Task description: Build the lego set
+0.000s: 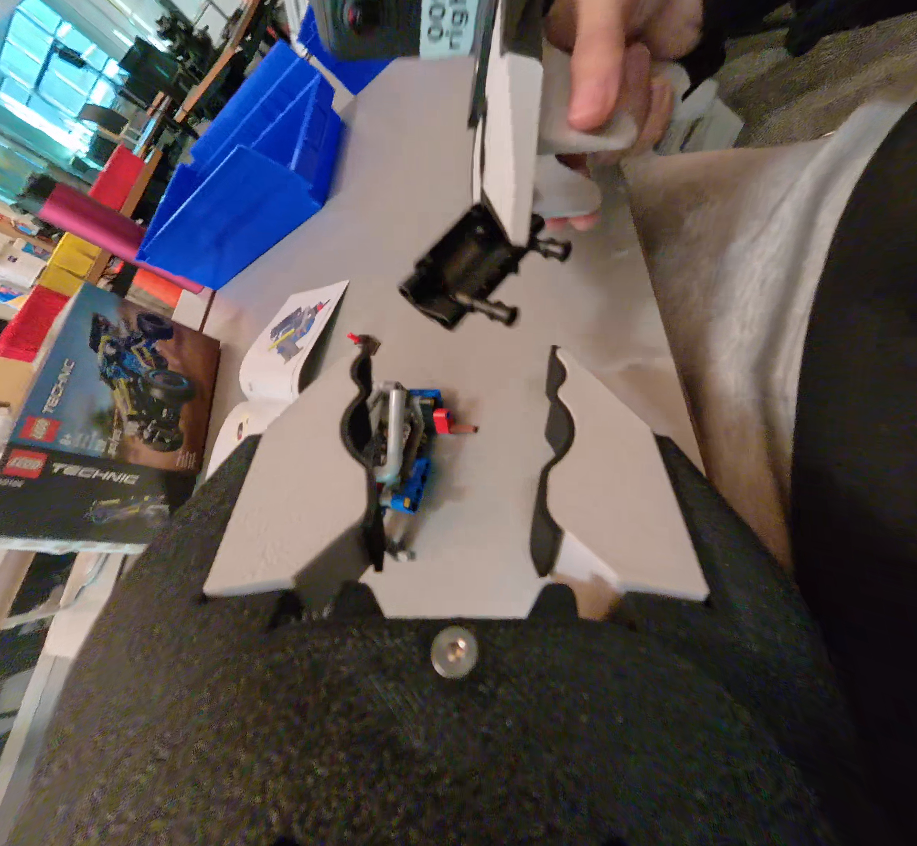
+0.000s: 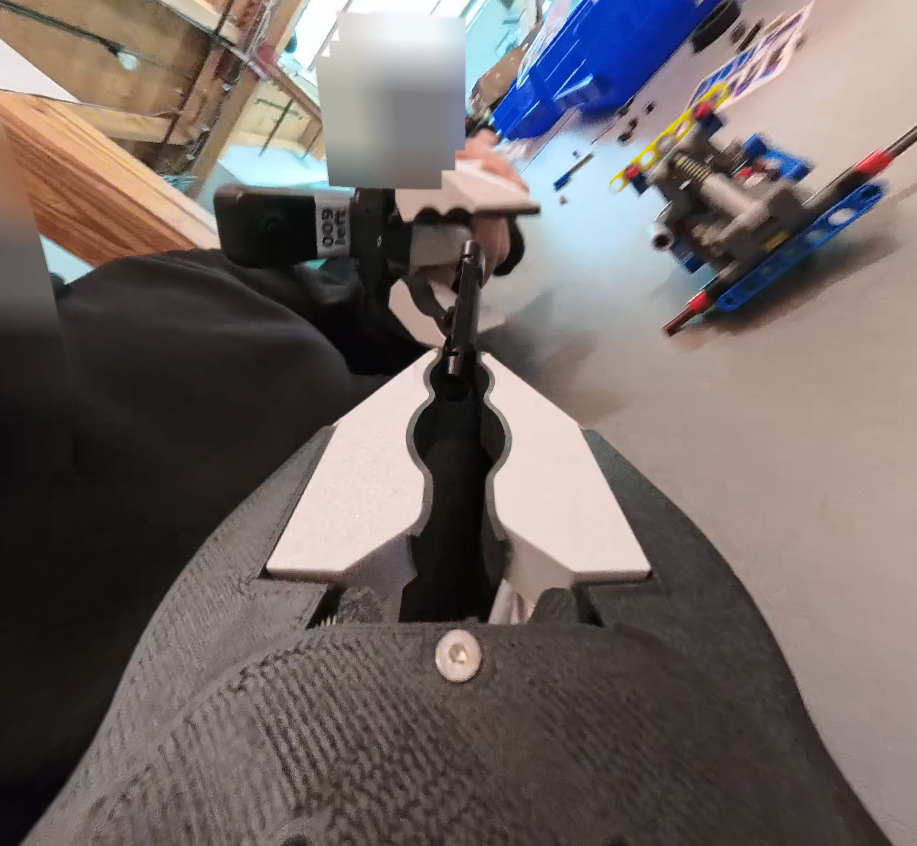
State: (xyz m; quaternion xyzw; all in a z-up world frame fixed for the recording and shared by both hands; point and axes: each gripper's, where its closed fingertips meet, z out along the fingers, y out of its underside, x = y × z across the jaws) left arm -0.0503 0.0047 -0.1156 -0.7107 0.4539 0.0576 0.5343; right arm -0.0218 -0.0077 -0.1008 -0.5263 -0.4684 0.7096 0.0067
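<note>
In the left wrist view my left gripper [image 1: 460, 351] is open wide, with nothing pressed between its pads. A small blue and grey brick assembly [image 1: 404, 445] with a red part lies on the grey table [image 1: 422, 137], beside the left finger [image 1: 307, 465]. My right gripper [image 1: 511, 227] hangs ahead, shut on a black brick piece [image 1: 461, 276] with two pins sticking out. In the right wrist view my right gripper [image 2: 460, 358] is shut on that black piece [image 2: 465, 311], which juts forward from the tips. The left gripper [image 2: 446, 252] is just beyond it. The blue and grey assembly [image 2: 754, 222] lies to the right.
Blue bins [image 1: 248, 197], an open instruction booklet [image 1: 293, 341] and a toy set box [image 1: 99, 400] are at the left. In the right wrist view a blue bin [image 2: 620, 28], a sticker sheet [image 2: 754, 63] and small loose parts [image 2: 575, 167] lie on the table. Left and right tips are no more than a few centimetres apart.
</note>
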